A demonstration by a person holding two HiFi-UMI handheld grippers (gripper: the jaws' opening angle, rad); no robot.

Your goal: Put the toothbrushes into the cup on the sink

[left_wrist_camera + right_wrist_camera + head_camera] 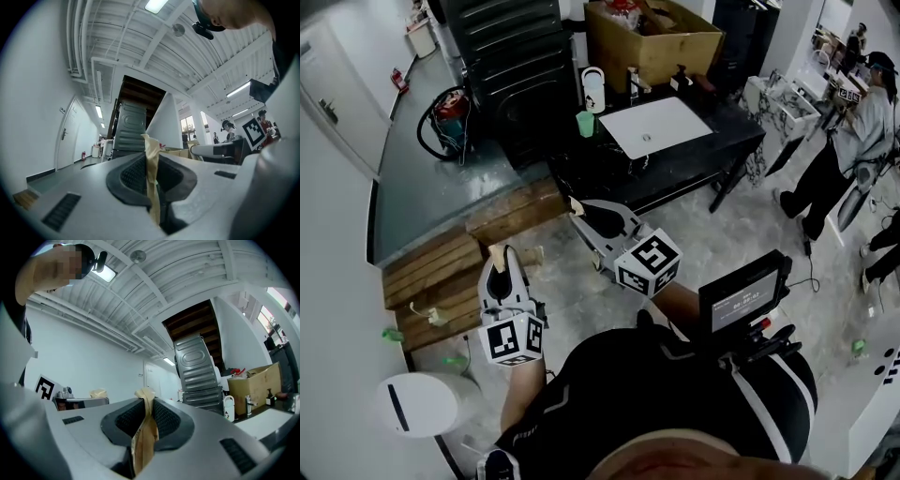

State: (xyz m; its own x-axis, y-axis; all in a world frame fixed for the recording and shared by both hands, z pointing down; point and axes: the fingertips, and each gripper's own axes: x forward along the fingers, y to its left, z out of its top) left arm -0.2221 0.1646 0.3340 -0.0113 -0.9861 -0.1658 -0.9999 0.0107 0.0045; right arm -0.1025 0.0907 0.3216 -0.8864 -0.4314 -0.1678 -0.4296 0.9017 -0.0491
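The green cup (585, 124) stands on the black sink table (609, 173), left of the white basin (661, 127). Both grippers are held well short of the table, above the pale floor. My left gripper (498, 255) (150, 140) has its jaws closed on a flat tan paper-like strip (152, 187). My right gripper (578, 208) (145, 397) pinches a similar tan strip (143, 441) and points toward the table. No toothbrush can be made out in any view.
A white jug (593, 89) (228, 408), a faucet (634, 84) and a cardboard box (652, 37) sit at the table's back. Wooden pallets (441, 281) lie to the left, with a vacuum (450, 112) beyond them. A person (853, 141) stands at the right.
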